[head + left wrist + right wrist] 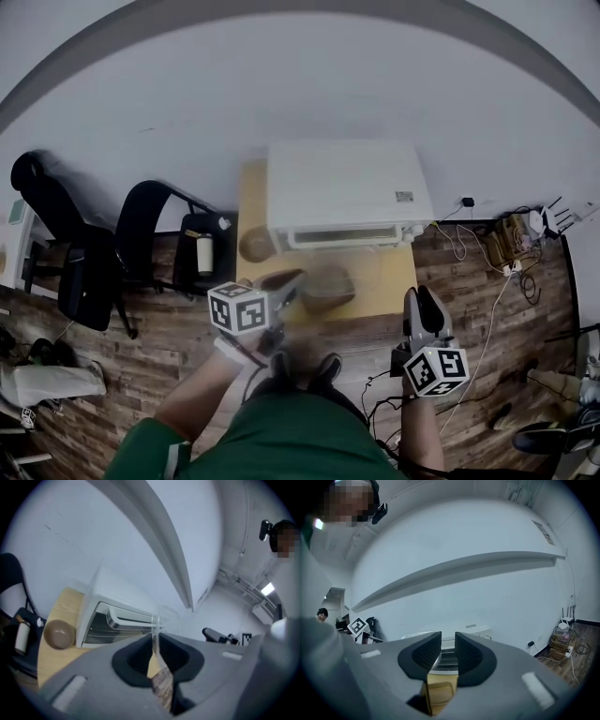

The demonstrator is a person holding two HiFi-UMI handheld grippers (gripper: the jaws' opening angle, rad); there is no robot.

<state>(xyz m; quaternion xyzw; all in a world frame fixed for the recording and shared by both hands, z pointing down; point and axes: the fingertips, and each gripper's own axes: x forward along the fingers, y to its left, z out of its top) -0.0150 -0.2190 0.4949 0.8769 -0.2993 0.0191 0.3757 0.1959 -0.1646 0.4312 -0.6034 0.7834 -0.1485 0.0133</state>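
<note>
My left gripper (289,282) (154,643) is shut on a clear plastic bag (162,682) with something brown inside; in the head view the bag (328,287) is blurred and hangs over the wooden table (380,277). A white toaster oven (347,192) (112,616) stands at the back of the table, door closed. A brown bowl (255,245) (59,634) sits to the oven's left. My right gripper (420,305) (448,651) hovers at the table's near right edge, jaws a narrow gap apart with nothing between them, pointing at the oven (445,657).
Two black chairs (141,234) (56,234) stand left of the table, one with a white cup (204,253) (22,637) on its seat. Cables and a power strip (506,253) lie on the wooden floor at right. A white wall runs behind the oven.
</note>
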